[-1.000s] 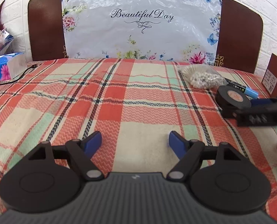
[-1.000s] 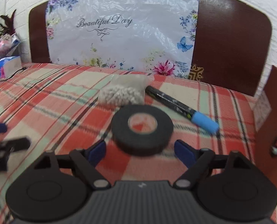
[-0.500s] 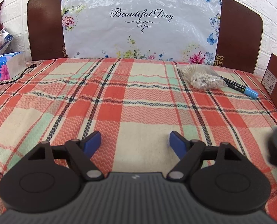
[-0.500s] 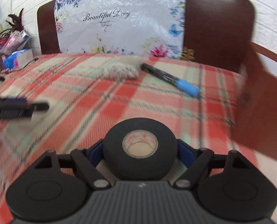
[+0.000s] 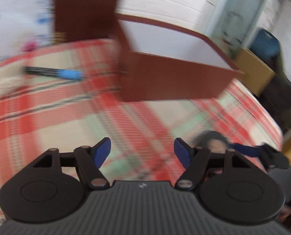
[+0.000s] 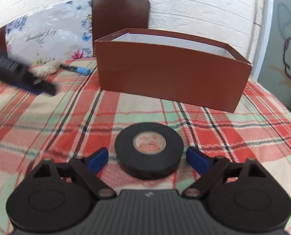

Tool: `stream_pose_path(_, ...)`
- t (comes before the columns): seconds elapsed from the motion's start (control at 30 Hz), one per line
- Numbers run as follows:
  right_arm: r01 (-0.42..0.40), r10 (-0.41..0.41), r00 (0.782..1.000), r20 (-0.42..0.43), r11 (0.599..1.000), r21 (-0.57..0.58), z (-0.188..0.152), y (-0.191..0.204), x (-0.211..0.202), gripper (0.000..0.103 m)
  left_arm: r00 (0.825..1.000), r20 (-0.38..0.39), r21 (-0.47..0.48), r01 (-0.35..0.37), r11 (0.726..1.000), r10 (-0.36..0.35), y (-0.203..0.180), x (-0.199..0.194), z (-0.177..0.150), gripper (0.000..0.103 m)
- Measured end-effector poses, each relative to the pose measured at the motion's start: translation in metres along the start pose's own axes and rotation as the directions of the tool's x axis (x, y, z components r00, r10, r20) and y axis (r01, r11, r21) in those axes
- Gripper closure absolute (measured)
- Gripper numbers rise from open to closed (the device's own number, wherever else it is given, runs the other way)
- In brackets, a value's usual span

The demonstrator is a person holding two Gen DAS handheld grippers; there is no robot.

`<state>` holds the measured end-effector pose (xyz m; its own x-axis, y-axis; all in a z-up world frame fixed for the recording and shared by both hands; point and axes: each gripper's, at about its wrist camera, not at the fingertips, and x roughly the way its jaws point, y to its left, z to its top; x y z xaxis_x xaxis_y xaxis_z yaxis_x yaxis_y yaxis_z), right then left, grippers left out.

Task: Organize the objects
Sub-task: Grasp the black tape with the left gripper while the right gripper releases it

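Note:
A black tape roll lies flat on the plaid cloth between the open fingers of my right gripper, with a small gap on each side. A brown open box with a white inside stands just beyond it. A black marker with a blue cap and a bag of white beads lie left of the box. My left gripper is open and empty, facing the box; this view is blurred. The tape roll and the right gripper show low at its right. The left gripper also shows at the left of the right wrist view.
The plaid cloth covers the table. A floral bag leans on a brown chair back by the white brick wall. The table's right edge drops off past the box, with furniture beyond.
My right gripper carried the tape roll to the front of the box and opened; the roll now rests on the cloth. My left gripper swung fast to the right toward the box.

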<state>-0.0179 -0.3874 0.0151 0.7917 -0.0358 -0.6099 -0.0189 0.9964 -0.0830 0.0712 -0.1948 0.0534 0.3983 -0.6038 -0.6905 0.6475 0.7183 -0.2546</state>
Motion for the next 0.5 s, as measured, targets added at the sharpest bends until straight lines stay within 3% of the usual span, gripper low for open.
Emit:
stream_pose_path(0.13,-0.028,0.028,1.000,0.005,1.000,0.008,-0.006,-0.007,-0.005,0.023,0.991,-0.117,0.038,0.077,0.996,-0.072,-0.049,0.040,0.007,0.034)
stream_pose_path(0.27,-0.071,0.072,0.997,-0.009,0.997,0.041,-0.001,-0.015,0.002,0.022,0.980,-0.197,0.070,0.039,0.997,-0.025,-0.064,0.070,0.001,0.042)
stream_pose_path(0.33,-0.086,0.086,0.996,-0.011,0.996,0.038,0.001,-0.014,0.007,0.023,0.983,-0.186,0.089,0.022,0.996,-0.005,-0.067,0.075,-0.001,0.049)
stream_pose_path(0.37,-0.083,0.084,0.996,-0.007,0.996,0.027,0.002,-0.012,0.008,0.023,0.984,-0.180,0.114,0.023,0.993,-0.002,-0.070,0.075,-0.001,0.065)
stream_pose_path(0.4,-0.084,0.084,0.996,-0.002,0.996,0.015,0.003,-0.010,0.009,0.024,0.982,-0.187,0.118,0.029,0.993,-0.007,-0.071,0.075,0.002,0.072)
stream_pose_path(0.5,-0.085,0.084,0.995,0.045,0.996,0.011,0.007,-0.008,0.001,0.024,0.989,-0.150,0.110,0.032,0.993,-0.016,-0.074,0.060,0.020,0.072)
